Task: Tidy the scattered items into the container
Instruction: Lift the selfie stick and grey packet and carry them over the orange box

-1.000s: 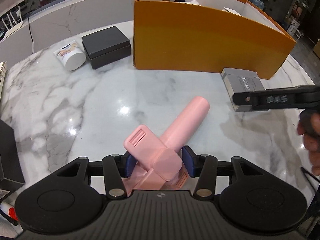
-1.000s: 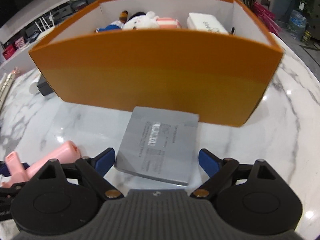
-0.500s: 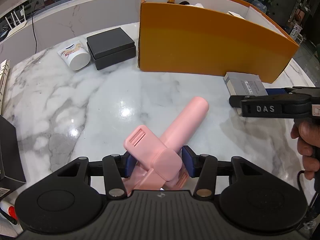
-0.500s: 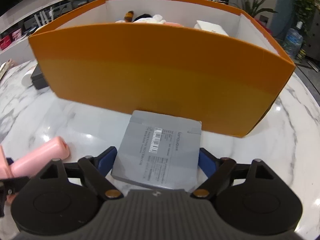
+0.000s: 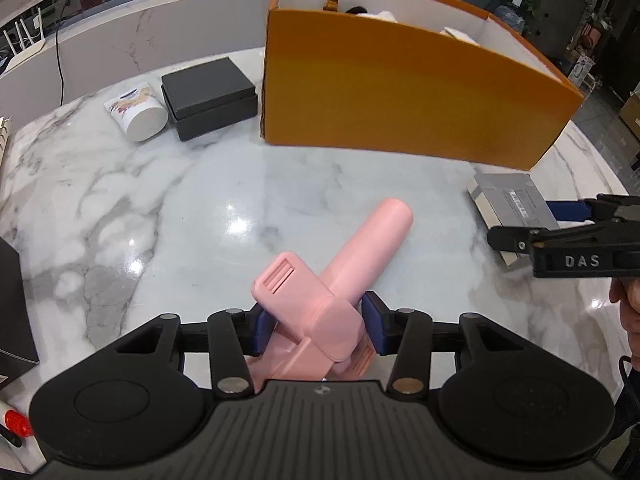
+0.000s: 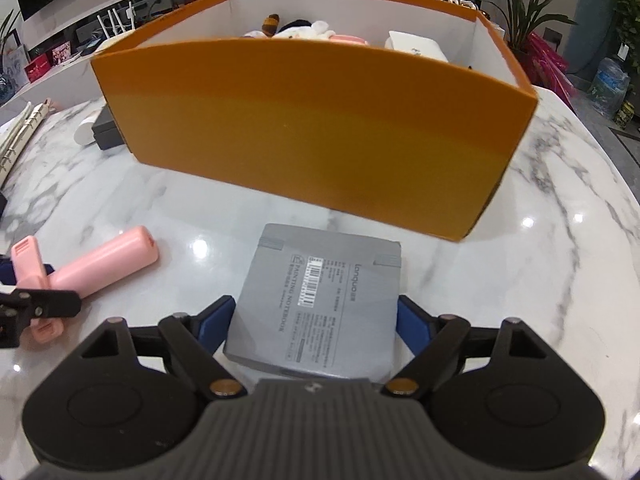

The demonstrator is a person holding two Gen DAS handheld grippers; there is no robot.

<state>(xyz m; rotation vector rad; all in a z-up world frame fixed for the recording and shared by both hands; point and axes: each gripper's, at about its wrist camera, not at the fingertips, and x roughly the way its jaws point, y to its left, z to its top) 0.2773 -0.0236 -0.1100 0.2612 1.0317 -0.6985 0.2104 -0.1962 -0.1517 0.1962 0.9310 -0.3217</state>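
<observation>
Left gripper [image 5: 318, 328]: blue pads closed in on the folded pink plastic tool [image 5: 320, 308], jaws just narrowed and now pressing both sides of its thick hinged body. Tool lying on the marble table [image 5: 120, 216], long round handle angled away toward the orange box [image 5: 400, 92], short ribbed flap sticking out to the left.

Right gripper [image 6: 316, 318]: jaws standing wide and just drawn in a little, blue pads flanking the near end of the grey notebook [image 6: 320, 300], each pad right at an edge; whether pressing or only beside, cannot tell. Notebook flat on the table, label side up, far edge close to the front wall of the box but apart from it. A hand [image 5: 628, 312] visible at the right edge of the left view, behind the right gripper.

Orange box open on top, near the table's far edge, white inside, holding a soft toy [image 6: 304, 30] and a white packet [image 6: 416, 46]. Left of the box, touching or nearly so, a black case [image 5: 208, 98]; just beside that, a white cup [image 5: 138, 114] on its side. Red marker [image 5: 14, 420] at the table's near left corner.
</observation>
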